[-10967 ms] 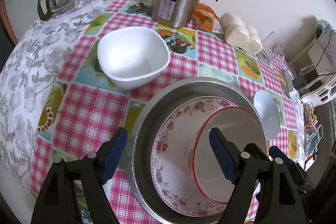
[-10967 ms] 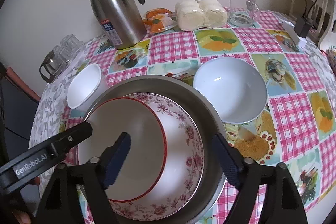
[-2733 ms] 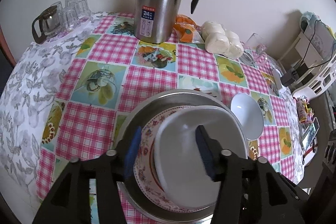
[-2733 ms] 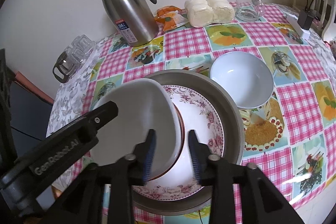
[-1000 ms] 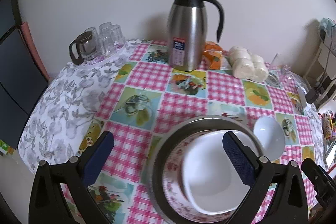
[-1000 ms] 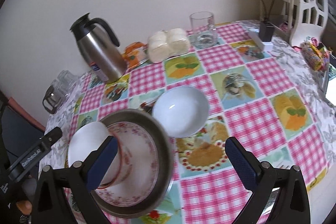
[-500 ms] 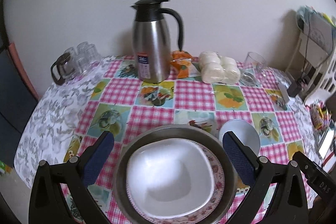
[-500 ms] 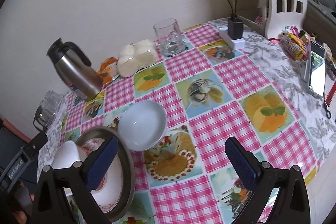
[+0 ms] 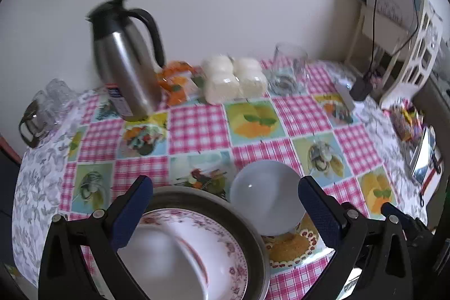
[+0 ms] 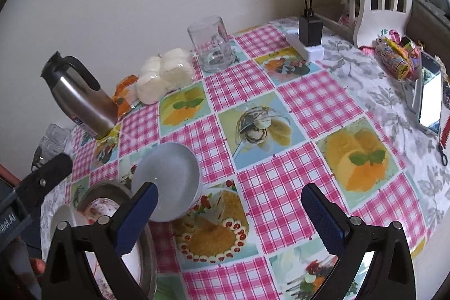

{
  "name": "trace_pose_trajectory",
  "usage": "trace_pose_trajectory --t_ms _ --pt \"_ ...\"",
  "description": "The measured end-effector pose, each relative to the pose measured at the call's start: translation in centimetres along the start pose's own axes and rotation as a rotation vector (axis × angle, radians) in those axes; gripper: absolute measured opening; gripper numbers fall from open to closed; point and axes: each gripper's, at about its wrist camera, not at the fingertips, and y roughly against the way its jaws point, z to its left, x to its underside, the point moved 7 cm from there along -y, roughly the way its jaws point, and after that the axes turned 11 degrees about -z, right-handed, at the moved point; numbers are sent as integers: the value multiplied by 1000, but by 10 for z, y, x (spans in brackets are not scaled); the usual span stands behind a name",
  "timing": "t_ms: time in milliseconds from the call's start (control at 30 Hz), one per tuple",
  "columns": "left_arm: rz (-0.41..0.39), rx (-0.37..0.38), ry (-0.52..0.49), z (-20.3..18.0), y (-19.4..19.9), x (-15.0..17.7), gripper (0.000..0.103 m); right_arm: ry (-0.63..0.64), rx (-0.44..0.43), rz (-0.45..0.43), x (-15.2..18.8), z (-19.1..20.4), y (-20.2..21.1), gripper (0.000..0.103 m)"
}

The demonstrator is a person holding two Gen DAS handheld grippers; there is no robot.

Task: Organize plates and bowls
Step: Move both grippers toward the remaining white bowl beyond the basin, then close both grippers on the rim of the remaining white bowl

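From my left wrist camera, the left gripper is spread wide with nothing between its blue pads. Taking the steel pan as my landmark: it sits directly under and ahead of the fingers, with the floral plate nested inside it and a white bowl resting on that plate, though this part is blurred. The round white bowl stands on the table just right of the pan, its rim touching or nearly touching the pan's edge. Far behind the pan stands the steel thermos.

From my right wrist camera, the right gripper is likewise wide open and holds nothing. The pan lies at lower left, partly behind my left finger, the plate inside it. The round bowl sits just beyond the pan's right side. The thermos is well behind the pan; the glass mug is farther back and right.
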Motion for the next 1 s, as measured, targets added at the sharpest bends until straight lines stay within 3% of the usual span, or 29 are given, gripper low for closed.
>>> trace_pose_trajectory --t_ms 100,333,467,633,700,833,1000 --pt "65 23 2 -7 -19 0 103 -4 -5 34 6 -3 -16 103" --pt "194 -26 -56 -14 -58 5 103 10 4 86 18 -6 -44 103" --pt "242 -27 -72 -17 -78 8 103 13 4 111 24 -3 -56 103" --pt "304 -79 -133 -20 -96 16 102 17 -4 136 31 3 -70 101" --pt "328 -105 -164 -21 -102 20 101 8 -9 148 34 4 -75 95" --pt "366 -140 -197 -22 -113 27 86 4 -17 173 40 8 -84 85" --pt "399 -151 -180 -21 -126 36 84 -11 -46 186 43 13 -88 70"
